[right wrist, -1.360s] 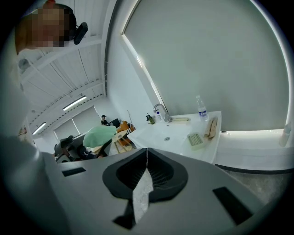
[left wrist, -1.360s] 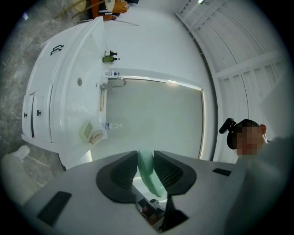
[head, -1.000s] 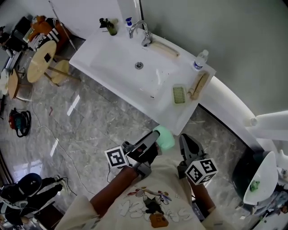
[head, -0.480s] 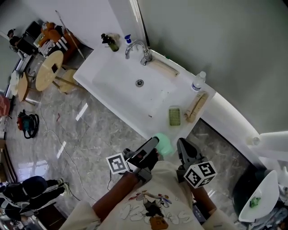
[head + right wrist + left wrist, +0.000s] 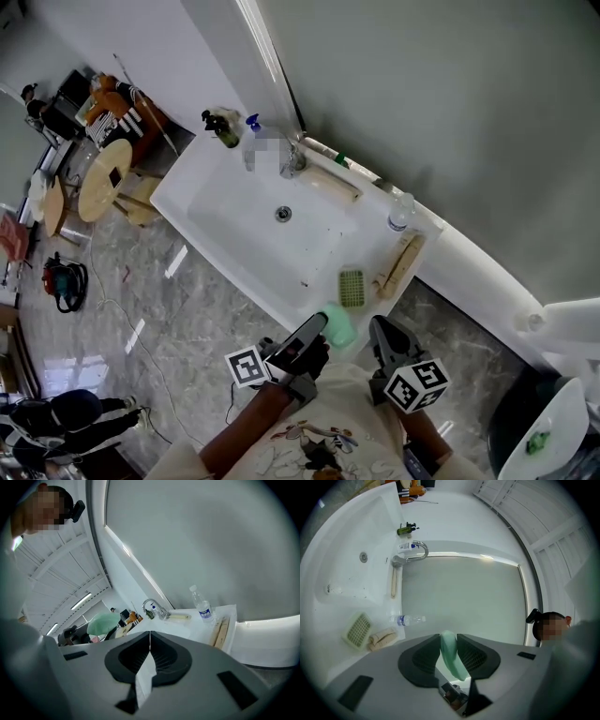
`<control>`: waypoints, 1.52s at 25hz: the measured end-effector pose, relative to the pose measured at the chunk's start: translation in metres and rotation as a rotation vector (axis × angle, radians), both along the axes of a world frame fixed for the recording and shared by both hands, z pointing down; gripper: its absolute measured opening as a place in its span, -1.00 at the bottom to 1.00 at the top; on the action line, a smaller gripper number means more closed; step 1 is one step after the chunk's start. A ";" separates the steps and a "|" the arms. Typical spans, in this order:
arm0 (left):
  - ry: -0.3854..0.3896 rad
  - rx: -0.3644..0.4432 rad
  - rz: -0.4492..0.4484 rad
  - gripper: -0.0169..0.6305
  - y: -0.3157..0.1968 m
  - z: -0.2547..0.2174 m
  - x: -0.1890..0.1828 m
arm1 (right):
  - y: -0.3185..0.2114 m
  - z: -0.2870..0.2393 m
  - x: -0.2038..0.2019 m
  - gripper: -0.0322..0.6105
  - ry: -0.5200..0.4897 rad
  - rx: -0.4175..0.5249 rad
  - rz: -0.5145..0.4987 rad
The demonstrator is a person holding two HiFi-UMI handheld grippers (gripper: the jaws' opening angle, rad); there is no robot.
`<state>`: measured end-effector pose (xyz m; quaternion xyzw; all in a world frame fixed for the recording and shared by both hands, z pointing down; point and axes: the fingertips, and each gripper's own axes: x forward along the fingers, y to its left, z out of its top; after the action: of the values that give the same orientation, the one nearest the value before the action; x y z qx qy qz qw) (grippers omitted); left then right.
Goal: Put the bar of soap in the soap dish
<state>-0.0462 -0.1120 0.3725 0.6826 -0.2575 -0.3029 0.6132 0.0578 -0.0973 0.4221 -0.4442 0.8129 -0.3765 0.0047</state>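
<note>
Big picture first: the white washbasin [image 5: 234,211] runs across the head view, and I'm standing off its near corner, both tools well short of it. This is the carry step, I'd say. The soap is picked up and not yet delivered.

Left gripper [image 5: 317,330] is clamped on the bar of soap [image 5: 339,324]. Its own view shows the pale green bar [image 5: 451,654] standing on edge, pinched between the two jaws. Right gripper [image 5: 382,332] rides alongside with its jaws pressed together and nothing between them [image 5: 149,637]. It's a spare hand for now.

The target is the soap dish [image 5: 351,288], a small green slotted tray on the basin's right ledge. It sits just beside a long tan thing [image 5: 398,264], with a water bottle [image 5: 400,212] further back. The dish looks bare.

The next move, as I read it, is to reach the left tool forward over that ledge and turn the bar flat. Then lower it onto the slots before letting go, keeping clear of the tan thing.

Hard to read: whether that tan thing is cloth or wood. I can't tell how deep the jaws bite on the bar. In the left gripper view the dish [image 5: 358,629] sits out at the warped edge. In the right gripper view I can't pick it out.
</note>
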 end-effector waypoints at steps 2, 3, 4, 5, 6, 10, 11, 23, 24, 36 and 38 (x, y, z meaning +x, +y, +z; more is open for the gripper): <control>-0.015 0.005 -0.002 -0.56 -0.005 0.000 0.003 | -0.003 0.001 0.003 -0.88 -0.010 -0.006 -0.004; -0.019 0.006 -0.005 -0.56 -0.008 0.000 0.005 | -0.005 0.003 0.004 -0.88 -0.012 -0.008 -0.008; -0.020 0.007 -0.010 -0.56 -0.011 0.000 0.007 | -0.007 0.004 0.006 -0.88 -0.013 -0.008 -0.013; -0.019 0.007 -0.016 -0.56 -0.013 0.000 0.008 | -0.009 0.006 0.007 -0.88 -0.012 -0.007 -0.020; -0.018 0.005 -0.022 -0.56 -0.014 0.001 0.010 | -0.009 0.007 0.009 -0.88 -0.011 -0.010 -0.024; -0.019 -0.010 -0.025 -0.56 -0.013 0.005 0.011 | -0.008 0.012 0.008 -0.88 -0.014 -0.038 -0.024; -0.020 -0.013 -0.024 -0.56 -0.012 0.005 0.011 | -0.008 0.012 0.007 -0.88 -0.015 -0.040 -0.024; -0.006 0.010 -0.017 -0.56 -0.015 -0.002 0.010 | -0.008 0.000 0.002 -0.88 0.000 -0.006 -0.030; -0.006 0.013 -0.014 -0.56 -0.015 -0.002 0.011 | -0.008 0.000 0.003 -0.88 0.002 -0.002 -0.029; -0.124 0.012 0.001 -0.56 -0.022 0.028 0.004 | -0.010 0.013 0.007 -0.88 0.045 -0.005 -0.036; -0.134 0.004 0.007 -0.56 -0.027 0.034 0.004 | -0.010 0.015 0.006 -0.88 0.057 -0.008 -0.042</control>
<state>-0.0422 -0.1390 0.4066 0.7034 -0.2948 -0.2550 0.5944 0.0640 -0.1077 0.4374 -0.4375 0.8204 -0.3671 -0.0282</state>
